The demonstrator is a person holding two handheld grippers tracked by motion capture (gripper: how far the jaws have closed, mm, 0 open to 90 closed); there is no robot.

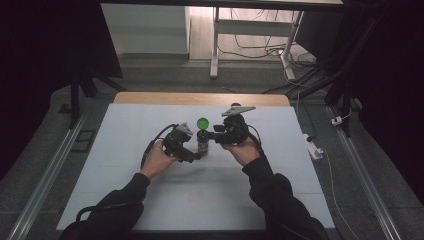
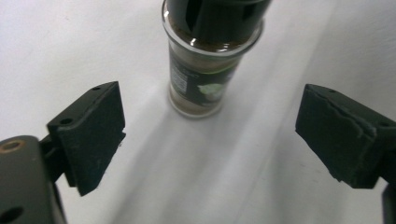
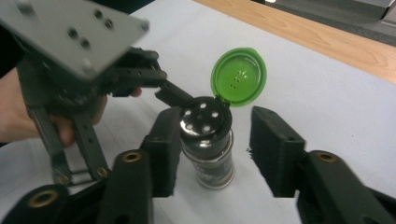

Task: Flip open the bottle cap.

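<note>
As I look down from the high view, a small glass spice jar with a black shaker top and flipped-up green lid [image 1: 202,136] stands upright on the white table [image 1: 125,130] between my two grippers: left gripper [image 1: 196,156] just beside its base, right gripper [image 1: 210,136] at its top.

In the left gripper view, the jaws are spread wide, the jar ahead between them, untouched.

In the right gripper view, the jaws are apart, straddling the jar's black top; the near-left pad [image 3: 164,154] sits against it or just beside it, I cannot tell which.
</note>
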